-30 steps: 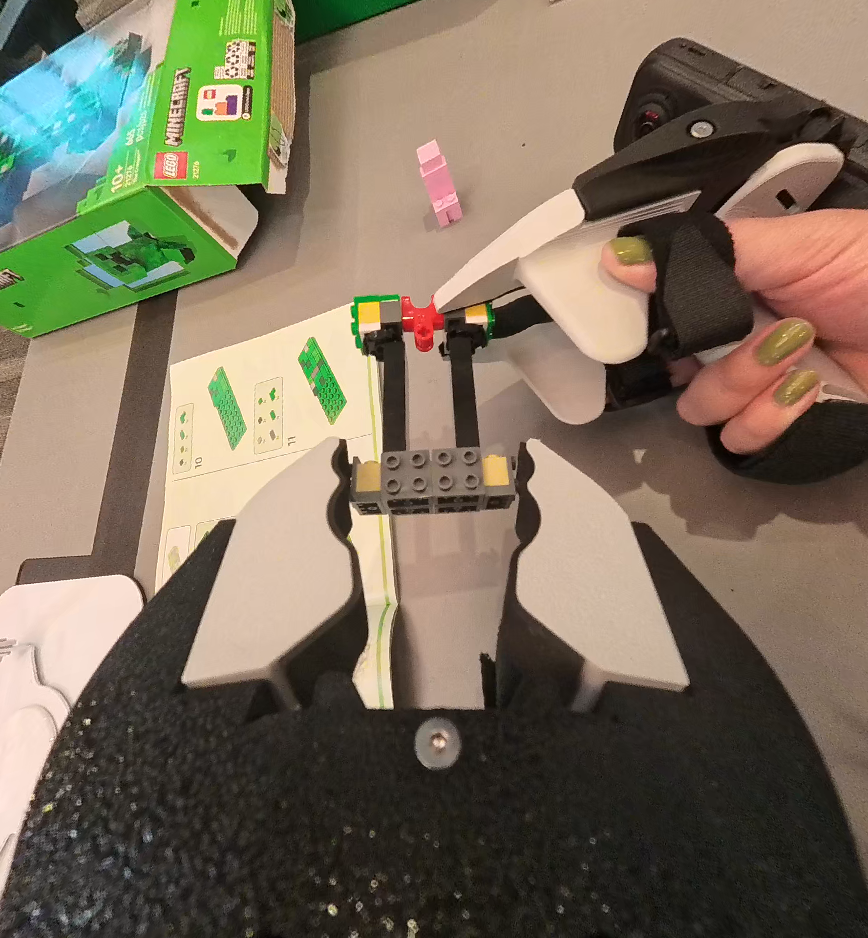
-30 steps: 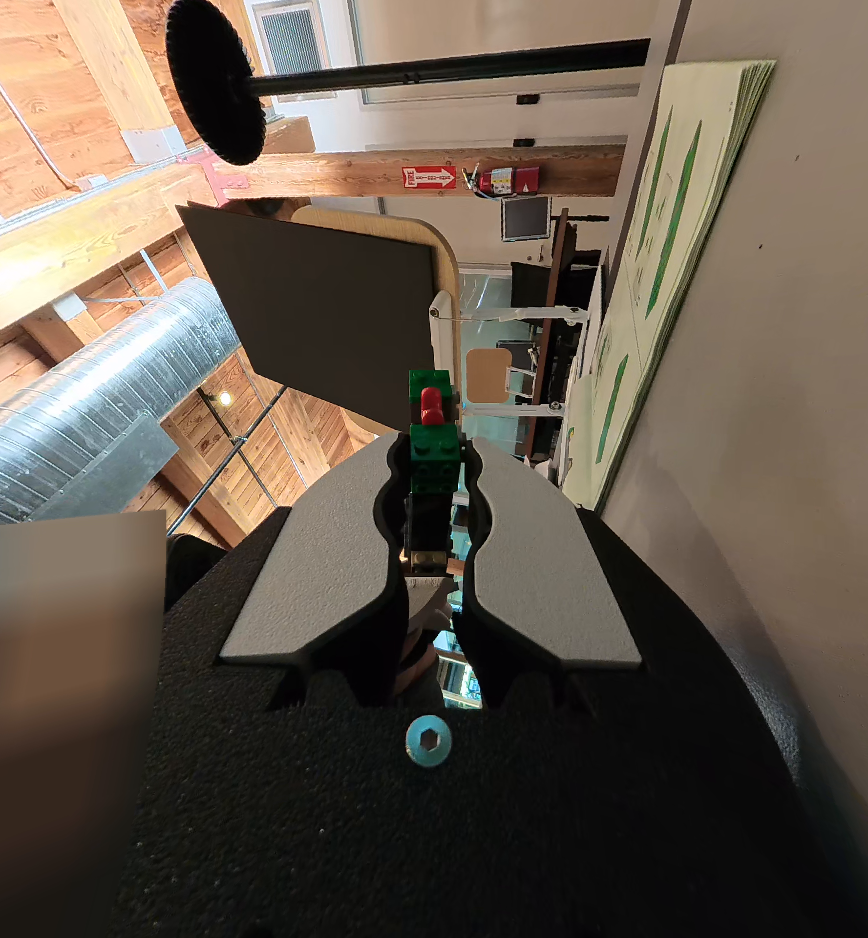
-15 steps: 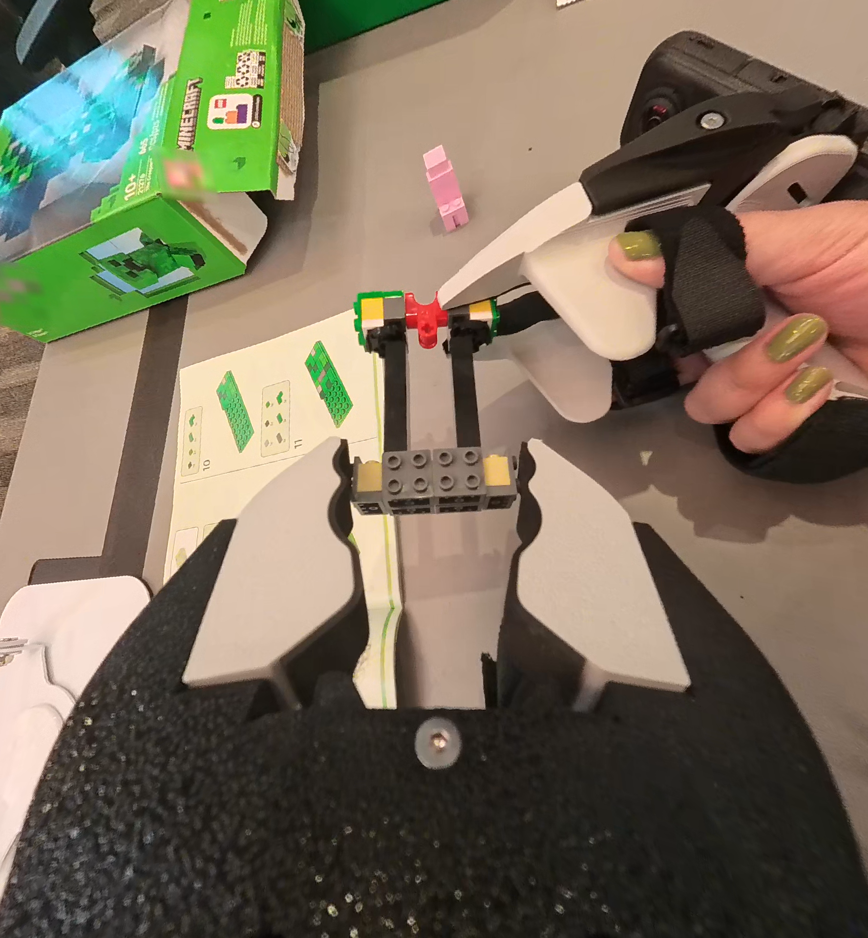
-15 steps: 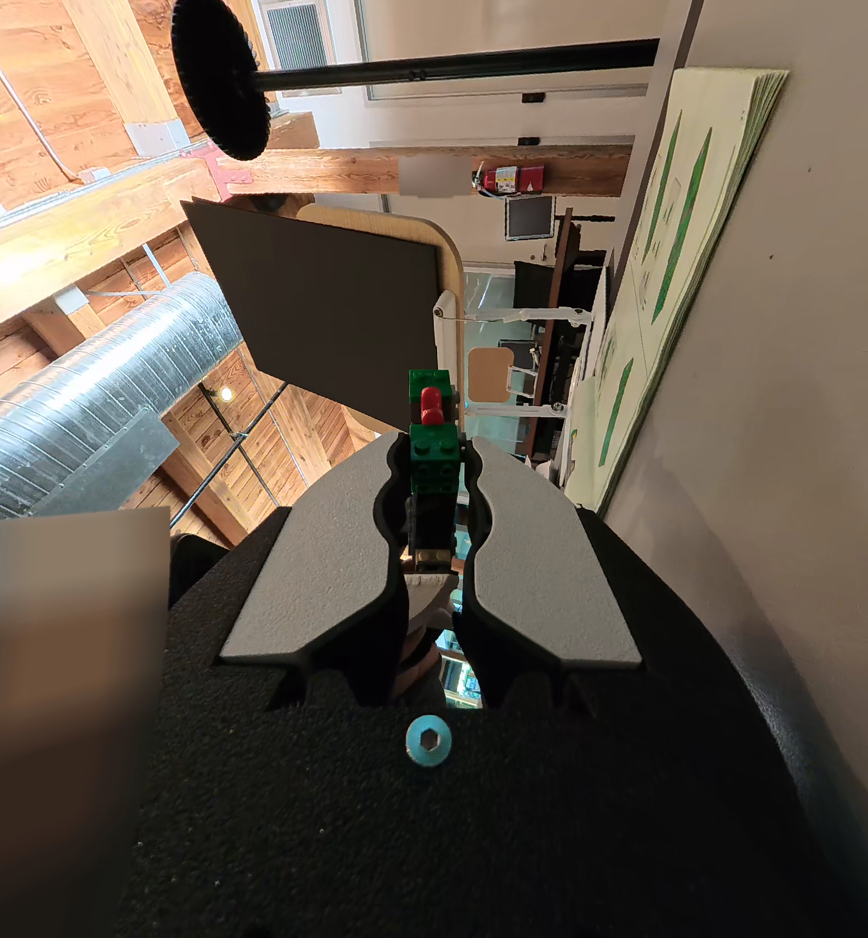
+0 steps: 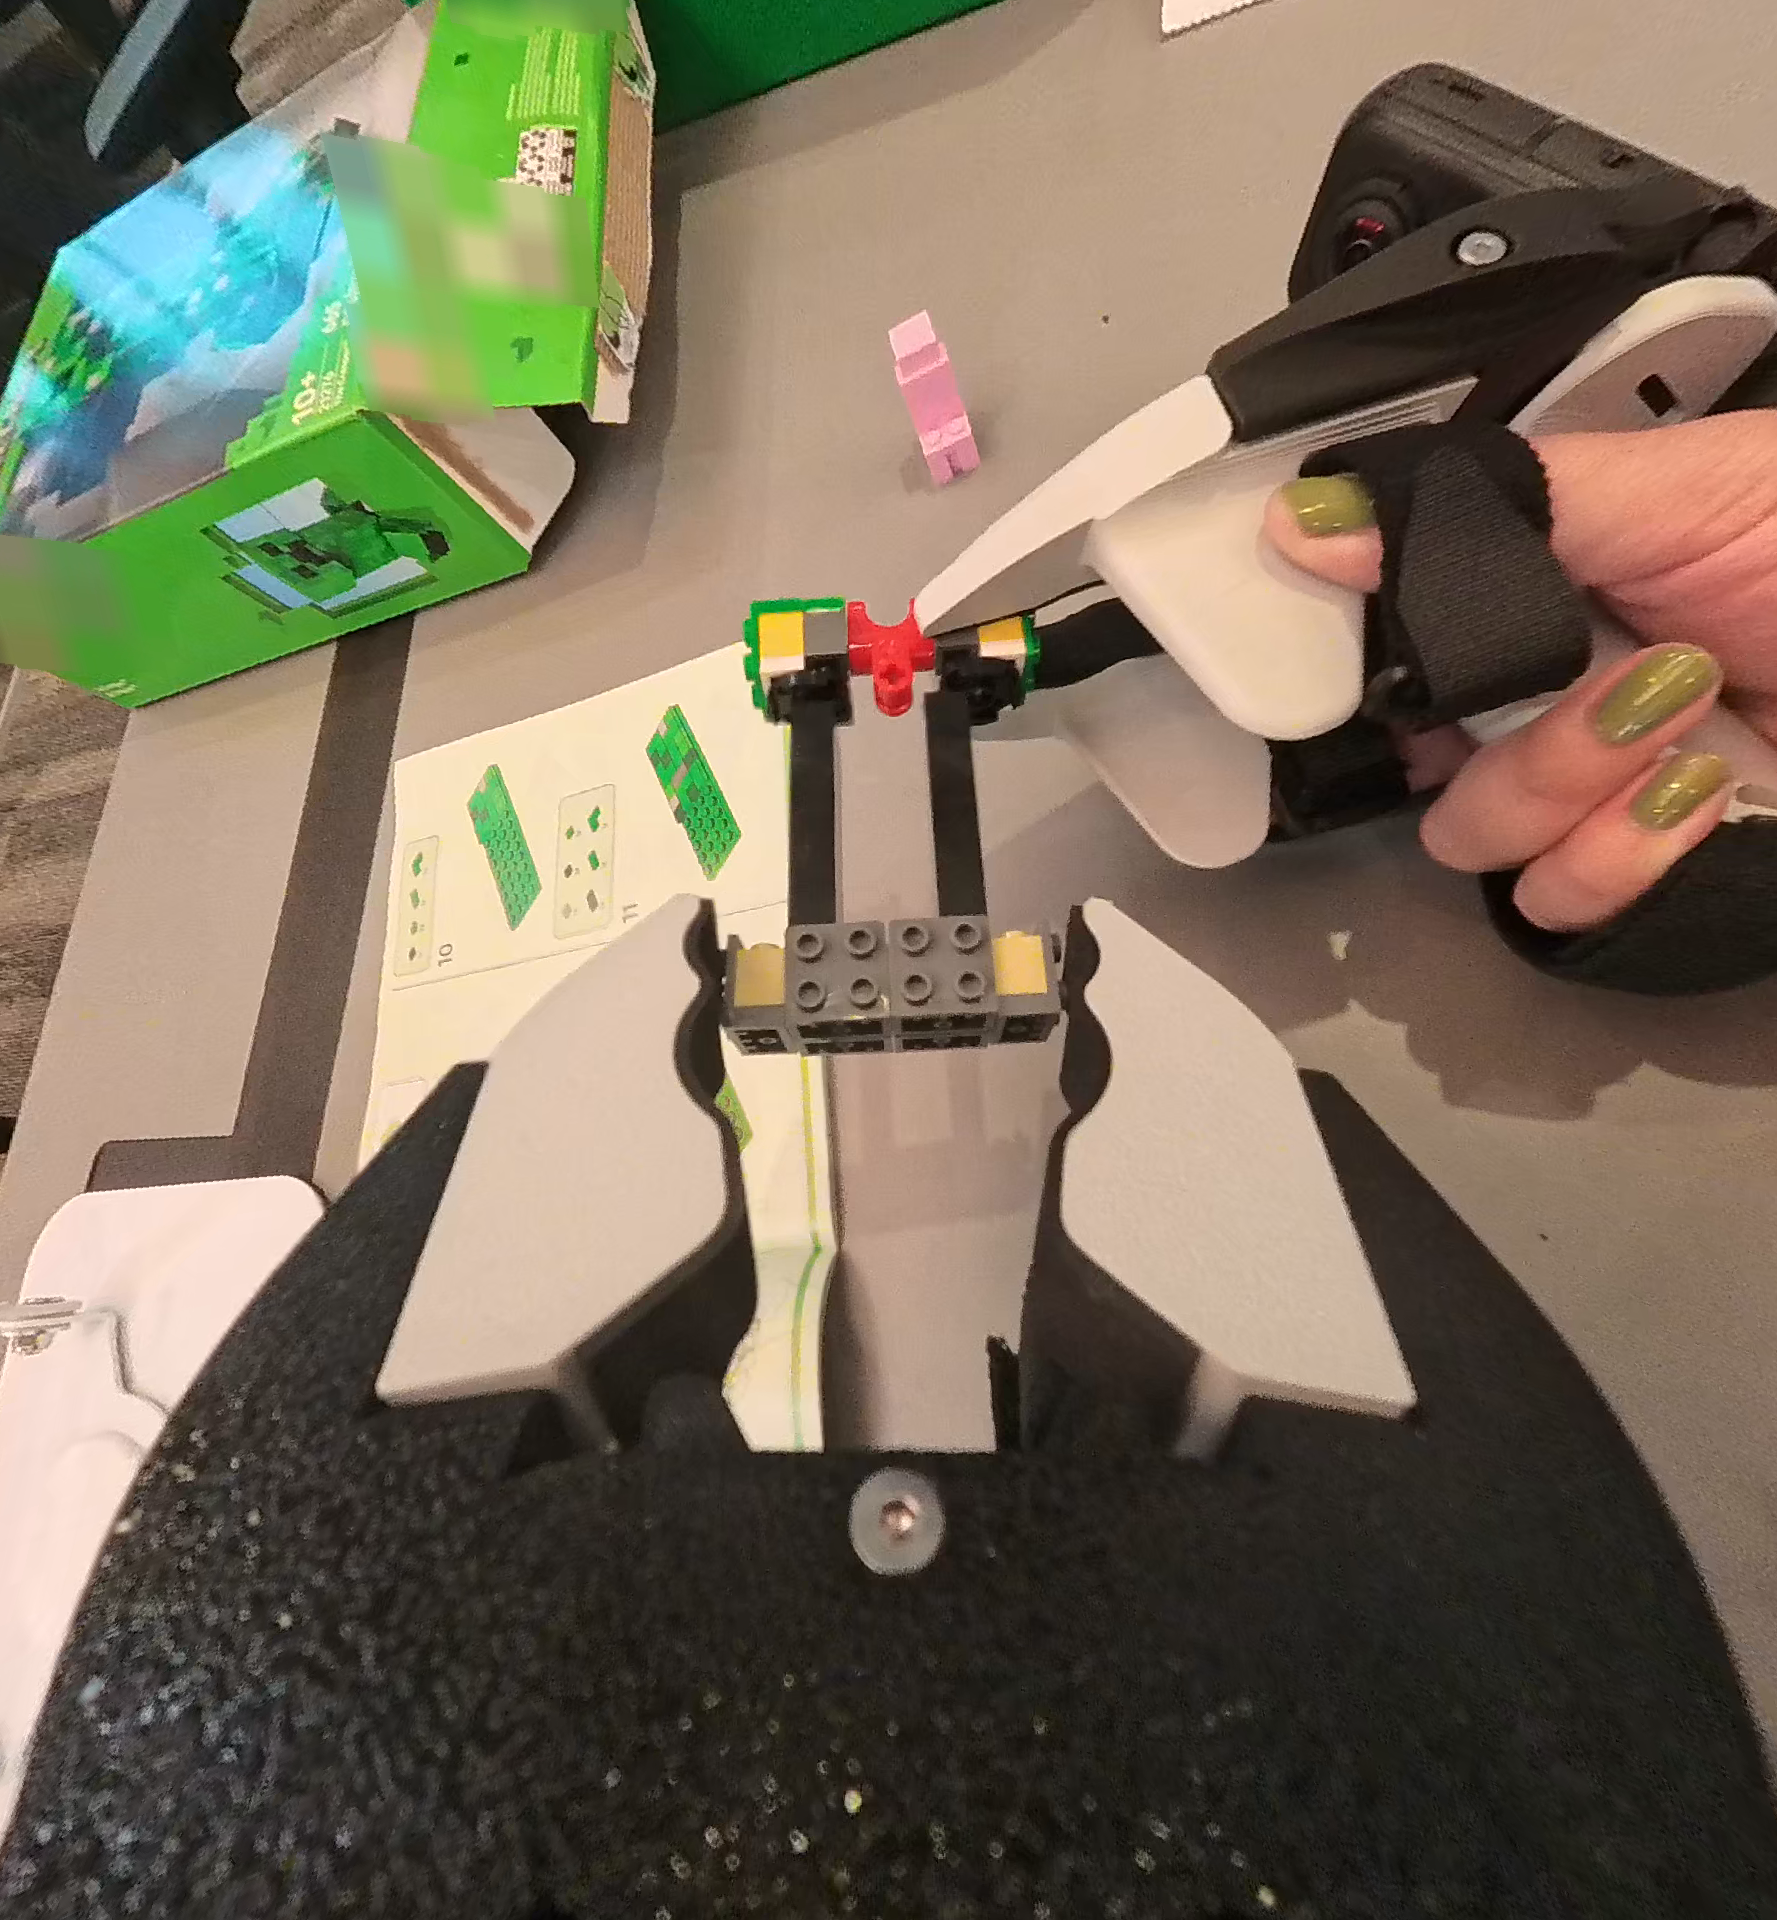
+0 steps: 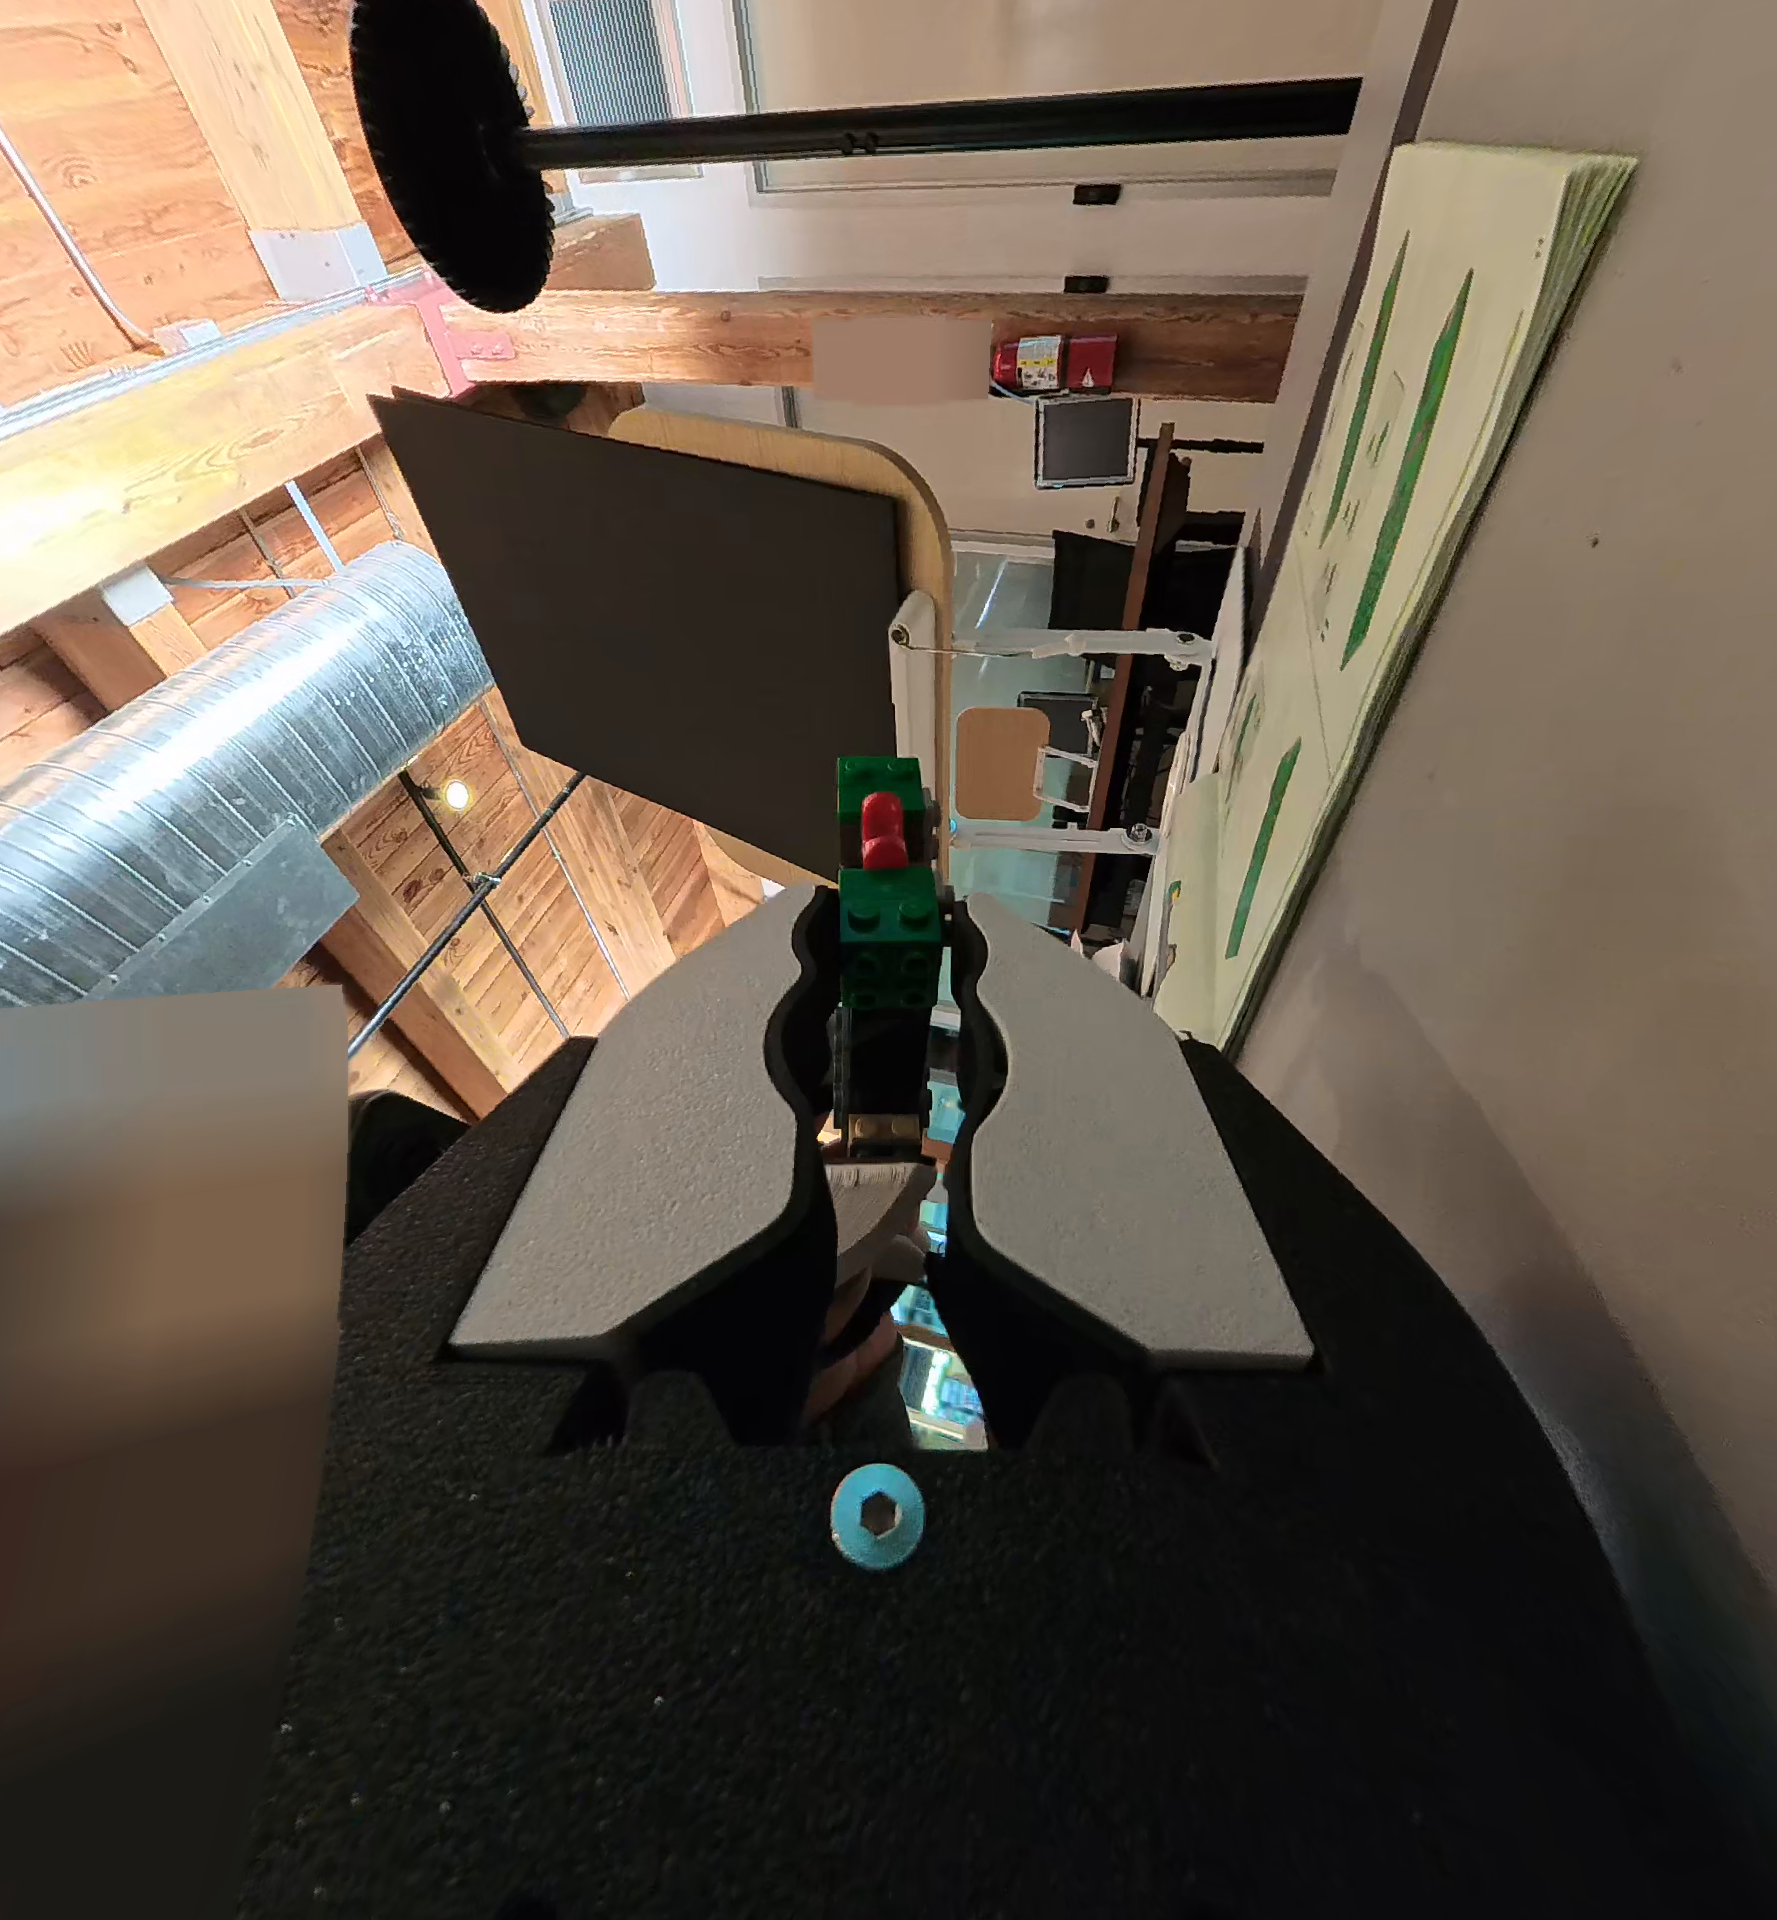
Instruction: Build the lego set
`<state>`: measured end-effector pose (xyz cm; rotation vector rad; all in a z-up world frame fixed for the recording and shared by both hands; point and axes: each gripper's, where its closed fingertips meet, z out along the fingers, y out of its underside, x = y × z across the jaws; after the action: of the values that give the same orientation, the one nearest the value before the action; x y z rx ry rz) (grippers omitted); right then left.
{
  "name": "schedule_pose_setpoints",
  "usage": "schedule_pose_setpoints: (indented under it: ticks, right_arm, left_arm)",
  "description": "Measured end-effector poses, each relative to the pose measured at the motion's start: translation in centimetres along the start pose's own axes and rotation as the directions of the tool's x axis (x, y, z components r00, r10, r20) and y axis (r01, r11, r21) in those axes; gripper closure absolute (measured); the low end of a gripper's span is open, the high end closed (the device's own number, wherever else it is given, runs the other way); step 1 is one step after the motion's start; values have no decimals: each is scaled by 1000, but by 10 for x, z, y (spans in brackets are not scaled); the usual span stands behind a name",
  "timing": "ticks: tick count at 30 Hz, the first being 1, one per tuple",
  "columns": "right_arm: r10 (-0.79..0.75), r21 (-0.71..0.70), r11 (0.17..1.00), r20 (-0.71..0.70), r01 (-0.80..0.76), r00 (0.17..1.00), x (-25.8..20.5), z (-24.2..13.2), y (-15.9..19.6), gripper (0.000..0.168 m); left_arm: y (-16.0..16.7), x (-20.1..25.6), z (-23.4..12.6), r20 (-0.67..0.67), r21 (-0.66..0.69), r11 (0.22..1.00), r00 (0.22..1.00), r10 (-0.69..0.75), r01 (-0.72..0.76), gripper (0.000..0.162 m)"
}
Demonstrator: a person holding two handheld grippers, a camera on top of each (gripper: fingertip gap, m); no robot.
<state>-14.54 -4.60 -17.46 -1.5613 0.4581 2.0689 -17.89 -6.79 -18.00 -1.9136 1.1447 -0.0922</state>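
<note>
Nothing much has shifted since a second ago: both claws stay clamped on the lego frame above the grey desk point(image 5: 1175, 260). Left claw point(image 5: 889, 971) grips its dark grey studded block point(image 5: 889, 982); right claw point(image 6: 889, 935) pinches the green end point(image 6: 889, 935), beside the red connector point(image 5: 892, 665) joining two black bars.

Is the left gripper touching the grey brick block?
Touching. The left wrist view shows the left gripper with both fingers pressed against the grey brick block's ends.
</note>
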Motion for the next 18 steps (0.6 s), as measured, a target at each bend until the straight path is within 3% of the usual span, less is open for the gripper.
schedule_pose_setpoints:
  ticks: [3, 5, 10, 13, 18]
  right_arm:
    - [-77, -3, 997, 0, 77, 997, -8, 1, -6, 149]
    - [-192, -21, 981, 11, 192, 981, -23, 5, -13, 149]
    - [-495, -178, 847, 86, 502, 865, -77, 26, -15, 149]
    - [-587, -317, 735, 142, 599, 797, -97, 39, 2, 149]
    - [-619, -471, 617, 204, 630, 759, -112, 51, 31, 149]
  left_arm:
    - [-8, -8, -1, 78, 85, 996, 997, -7, 0, 99]
    - [-18, -17, -7, 185, 229, 973, 981, -50, 6, 99]
    - [-33, -28, -43, 353, 605, 795, 881, -316, 43, 99]
    - [-34, -26, -61, 431, 684, 729, 824, -367, -33, 99]
    - [-40, -16, -69, 456, 718, 687, 820, -344, -111, 99]
